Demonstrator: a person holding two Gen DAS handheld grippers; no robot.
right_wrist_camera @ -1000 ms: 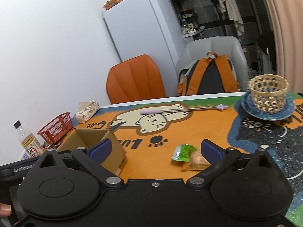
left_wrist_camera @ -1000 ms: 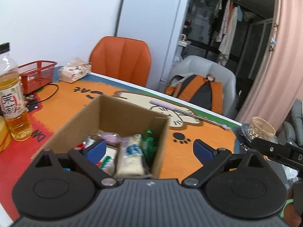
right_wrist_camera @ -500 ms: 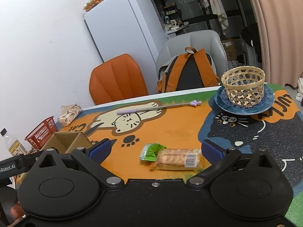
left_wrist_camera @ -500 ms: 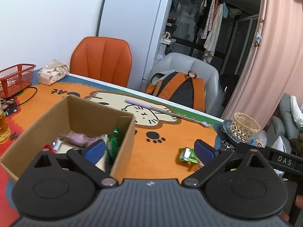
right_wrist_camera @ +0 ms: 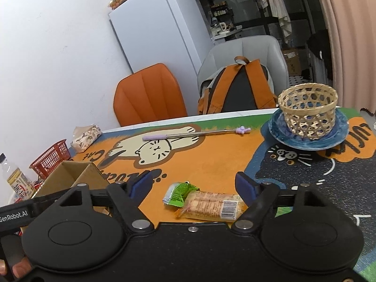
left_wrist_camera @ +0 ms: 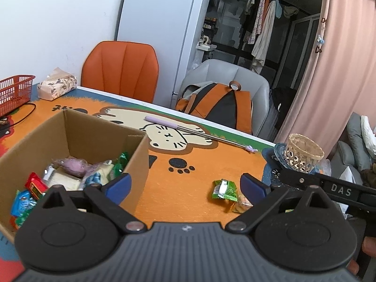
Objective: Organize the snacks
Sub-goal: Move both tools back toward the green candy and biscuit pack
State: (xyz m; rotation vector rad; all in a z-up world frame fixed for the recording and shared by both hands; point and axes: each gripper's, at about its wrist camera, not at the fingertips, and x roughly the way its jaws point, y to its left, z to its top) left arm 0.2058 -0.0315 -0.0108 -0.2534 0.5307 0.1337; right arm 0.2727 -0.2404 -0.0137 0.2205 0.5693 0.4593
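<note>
My right gripper has just been narrowing, its jaws still apart and nothing pinched; the biscuit packet lies on the table between its tips, long axis crosswise, green sachet overlapping its left end, I think. Left gripper hangs wide apart, farther off. The cardboard box stands leftward, bare table between.

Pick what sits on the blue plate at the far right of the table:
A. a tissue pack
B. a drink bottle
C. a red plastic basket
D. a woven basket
D: the woven basket stands on the blue plate; the red plastic basket is across the table by the wall.
</note>
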